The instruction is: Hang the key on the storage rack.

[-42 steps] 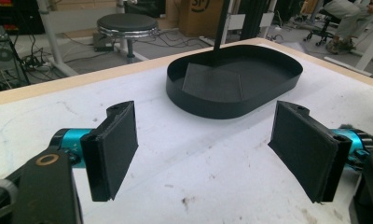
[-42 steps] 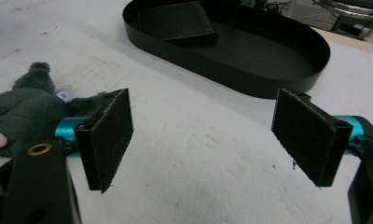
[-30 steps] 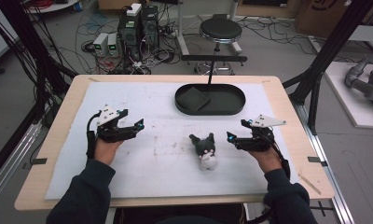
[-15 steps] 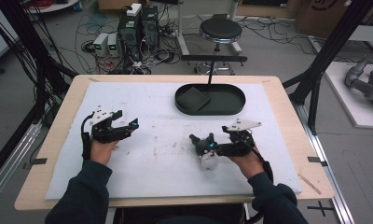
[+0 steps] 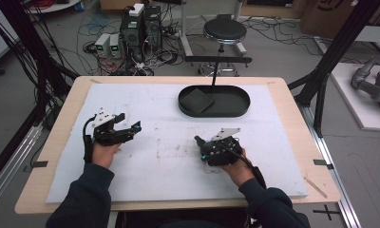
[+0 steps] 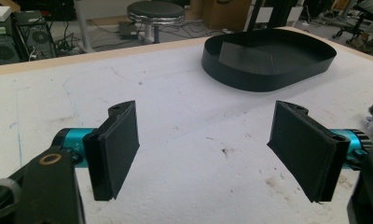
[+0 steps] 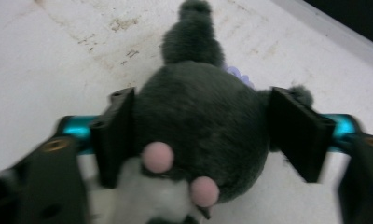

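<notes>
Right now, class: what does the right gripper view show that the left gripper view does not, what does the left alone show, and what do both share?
Right gripper view: a dark plush toy with pink cheeks, between the right tool's jaws. Left gripper view: the open left tool, the black tray, a stool. Both: the stained white mat.

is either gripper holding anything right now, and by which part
The right hand-held gripper brackets the plush toy around its dark head; a firm hold cannot be told. The left hand-held gripper holds nothing.
</notes>
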